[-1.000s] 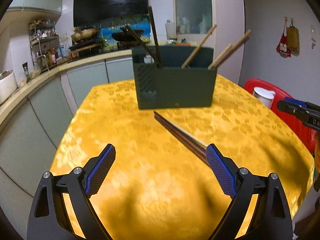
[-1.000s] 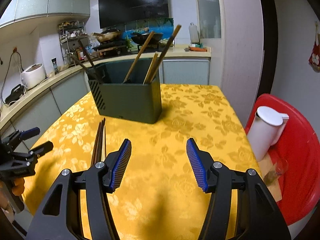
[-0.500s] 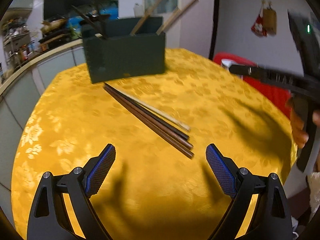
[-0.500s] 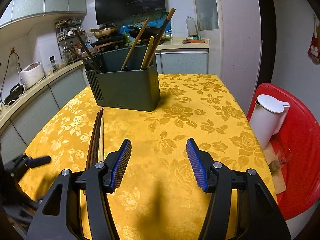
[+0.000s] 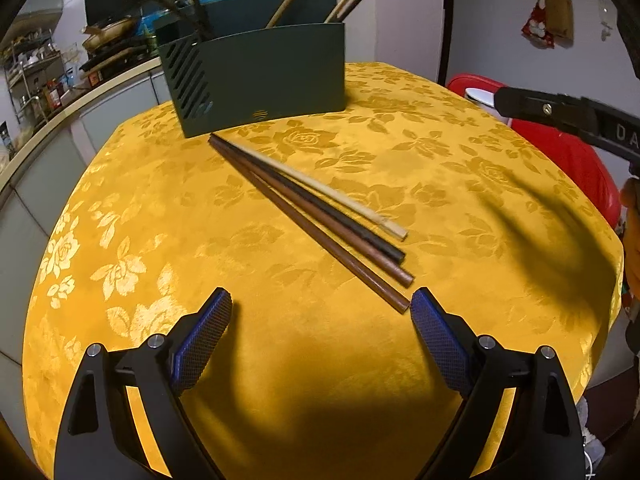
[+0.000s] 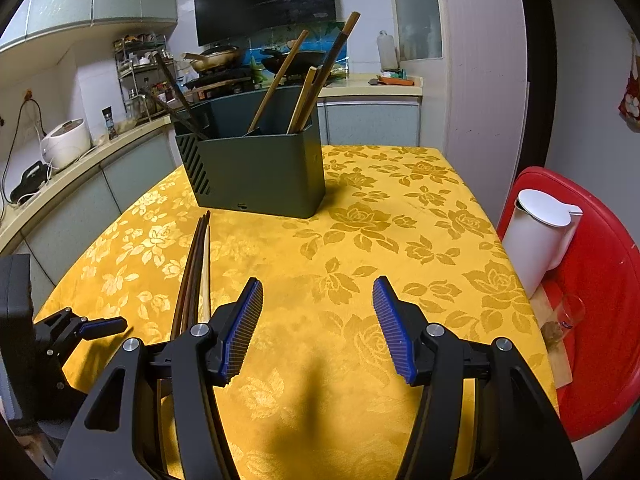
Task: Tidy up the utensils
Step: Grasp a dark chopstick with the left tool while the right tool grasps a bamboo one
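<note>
Several loose chopsticks (image 5: 316, 216), dark brown, black and one pale, lie side by side on the yellow floral tablecloth (image 5: 160, 208). They run from the dark green utensil holder (image 5: 260, 76) toward me. My left gripper (image 5: 322, 314) is open just short of their near ends, with nothing between its pads. In the right wrist view the same chopsticks (image 6: 196, 268) lie left of my right gripper (image 6: 318, 320), which is open and empty above the cloth. The holder (image 6: 260, 176) has several chopsticks standing in it. The left gripper (image 6: 100, 326) shows at the lower left.
A white jug (image 6: 540, 236) stands on a red chair (image 6: 600, 300) off the table's right edge, beside a small glass (image 6: 568, 316). The kitchen counter (image 6: 80, 168) with a rice cooker (image 6: 66, 148) curves along the left. The right gripper's arm (image 5: 568, 116) reaches in at the right.
My left gripper has swung left and sunk toward the table, so the loose chopsticks now lie between and ahead of its fingers. The right gripper has stayed put.
</note>
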`<state>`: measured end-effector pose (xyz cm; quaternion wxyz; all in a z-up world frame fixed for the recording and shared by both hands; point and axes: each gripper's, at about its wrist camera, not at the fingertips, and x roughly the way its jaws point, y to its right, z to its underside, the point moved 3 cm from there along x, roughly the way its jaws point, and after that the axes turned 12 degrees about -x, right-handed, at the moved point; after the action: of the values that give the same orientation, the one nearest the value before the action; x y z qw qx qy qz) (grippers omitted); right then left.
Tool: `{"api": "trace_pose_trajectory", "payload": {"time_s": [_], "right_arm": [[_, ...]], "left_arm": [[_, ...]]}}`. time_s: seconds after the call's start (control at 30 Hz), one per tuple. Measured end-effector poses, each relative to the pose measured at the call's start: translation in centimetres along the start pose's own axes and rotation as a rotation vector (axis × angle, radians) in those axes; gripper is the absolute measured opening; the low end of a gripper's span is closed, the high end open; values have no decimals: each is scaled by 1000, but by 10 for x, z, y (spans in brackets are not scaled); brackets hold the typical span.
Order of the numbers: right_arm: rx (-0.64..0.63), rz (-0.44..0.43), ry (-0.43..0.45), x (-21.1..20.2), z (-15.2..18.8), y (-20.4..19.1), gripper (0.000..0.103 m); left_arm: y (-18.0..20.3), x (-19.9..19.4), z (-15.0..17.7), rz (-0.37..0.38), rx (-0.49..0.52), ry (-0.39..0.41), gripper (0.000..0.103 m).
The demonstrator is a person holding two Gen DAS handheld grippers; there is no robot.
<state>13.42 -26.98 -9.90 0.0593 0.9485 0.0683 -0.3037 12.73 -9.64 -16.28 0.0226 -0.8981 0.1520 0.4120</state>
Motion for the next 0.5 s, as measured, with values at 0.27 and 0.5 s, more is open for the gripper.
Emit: {"api": "trace_pose_trajectory", "payload": {"time_s": [0.27,0.5], "right_arm": [[-38,-36,-25,9,7,-17,56],[-115,-107,-76,24,15,-40,56]], "left_arm": [[-37,-7,4,-57,-72,-8,76],[-67,-17,9,-103,-97,7,72]]}}
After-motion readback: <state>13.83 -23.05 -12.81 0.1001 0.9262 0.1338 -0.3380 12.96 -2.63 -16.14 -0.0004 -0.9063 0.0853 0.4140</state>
